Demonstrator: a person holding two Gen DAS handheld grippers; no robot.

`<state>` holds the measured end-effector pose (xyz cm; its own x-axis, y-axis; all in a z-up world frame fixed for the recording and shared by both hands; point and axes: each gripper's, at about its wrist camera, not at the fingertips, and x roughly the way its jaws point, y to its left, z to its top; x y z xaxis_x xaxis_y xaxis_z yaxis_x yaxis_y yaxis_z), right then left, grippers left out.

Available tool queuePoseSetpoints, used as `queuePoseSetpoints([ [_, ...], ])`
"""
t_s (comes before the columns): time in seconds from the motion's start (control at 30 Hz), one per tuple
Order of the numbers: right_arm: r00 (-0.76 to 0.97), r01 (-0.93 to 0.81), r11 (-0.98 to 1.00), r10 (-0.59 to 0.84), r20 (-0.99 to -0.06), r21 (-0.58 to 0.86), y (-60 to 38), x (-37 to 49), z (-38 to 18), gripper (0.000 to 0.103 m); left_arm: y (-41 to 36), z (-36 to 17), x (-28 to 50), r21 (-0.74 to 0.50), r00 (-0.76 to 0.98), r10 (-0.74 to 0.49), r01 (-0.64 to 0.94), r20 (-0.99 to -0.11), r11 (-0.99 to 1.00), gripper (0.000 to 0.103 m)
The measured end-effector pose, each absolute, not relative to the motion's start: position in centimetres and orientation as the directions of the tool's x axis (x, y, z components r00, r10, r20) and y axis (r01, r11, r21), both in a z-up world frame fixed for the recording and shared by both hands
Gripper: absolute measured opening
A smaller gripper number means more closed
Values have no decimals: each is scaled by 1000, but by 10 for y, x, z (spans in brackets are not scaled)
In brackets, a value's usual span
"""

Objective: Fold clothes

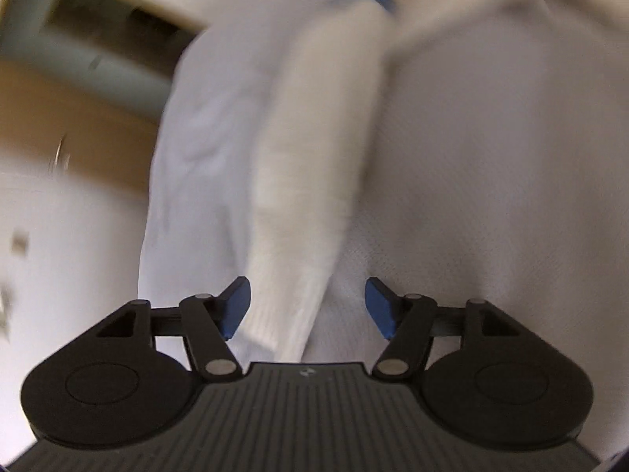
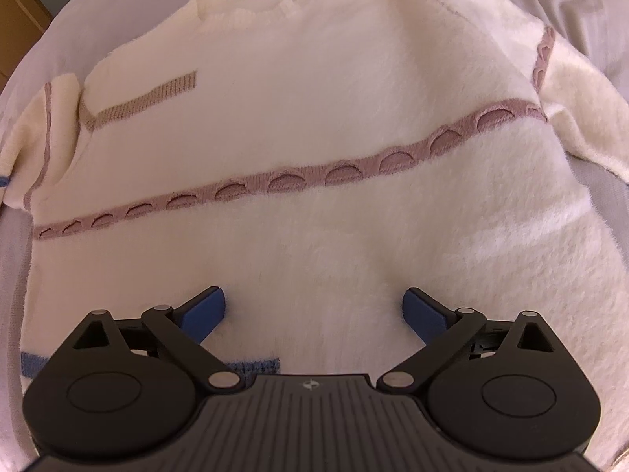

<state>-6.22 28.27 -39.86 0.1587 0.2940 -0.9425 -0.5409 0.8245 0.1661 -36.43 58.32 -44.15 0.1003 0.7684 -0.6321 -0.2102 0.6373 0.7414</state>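
Observation:
A cream fluffy sweater [image 2: 298,118] lies spread flat, neck at the far end, with a pink scalloped band [image 2: 283,181] across the chest and a tan stripe [image 2: 145,96]. My right gripper [image 2: 314,314] hovers over its lower body, jaws wide open with nothing between them. A blue patch [image 2: 255,365] shows at the hem. The left wrist view is blurred. In it a cream sleeve [image 1: 310,165] runs down to my left gripper [image 1: 307,306]. The sleeve's end lies between the parted blue pads [image 1: 379,306], and the right pad stands clear of it.
A pale lavender sheet [image 1: 491,196] lies under the sweater, creased at the far right [image 2: 582,4]. Brown wooden furniture [image 1: 59,118] stands beyond the sheet's left edge in the left wrist view, and a wooden corner [image 2: 15,11] shows at the right wrist view's top left.

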Motion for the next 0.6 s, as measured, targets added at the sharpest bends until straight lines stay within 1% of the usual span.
queuePoseSetpoints([
  [0.03,159,-540,825,292,-943,165,283,-63,-399,101,588,-446,-361,749,94,769,-179,-633,638,19],
  [0.07,160,-539,827,290,-944,163,284,-63,-399,101,598,-443,-361,738,70,759,-194,-647,647,6],
  [0.13,157,-536,828,286,-945,162,285,-63,-400,102,615,-415,-366,665,80,708,-283,-702,691,6],
  [0.2,151,-533,830,285,-947,164,285,-61,-402,102,628,-361,-375,559,134,648,-397,-750,728,6],
  [0.23,147,-530,832,284,-947,167,286,-60,-402,102,639,-329,-383,466,169,601,-481,-781,743,6],
  [0.3,141,-524,835,282,-949,170,286,-59,-402,103,670,-257,-402,185,271,472,-673,-839,716,5],
  [0.33,138,-520,837,280,-950,171,286,-58,-403,103,688,-225,-413,39,331,420,-745,-845,666,5],
  [0.37,137,-519,838,278,-951,170,287,-58,-403,103,705,-198,-426,-77,377,392,-796,-839,601,5],
  [0.4,138,-518,838,275,-951,168,287,-58,-404,103,719,-183,-437,-145,392,377,-829,-839,540,5],
  [0.47,140,-517,841,268,-953,160,288,-58,-405,103,747,-170,-452,-221,387,353,-876,-852,429,5],
  [0.5,143,-513,844,264,-954,156,289,-59,-405,103,759,-172,-458,-236,371,337,-895,-865,380,6],
  [0.57,147,-506,849,255,-956,148,290,-59,-405,103,774,-211,-466,-196,297,291,-923,-910,331,6],
  [0.6,149,-503,852,249,-957,143,291,-59,-405,103,780,-238,-469,-159,247,259,-935,-934,317,8],
])
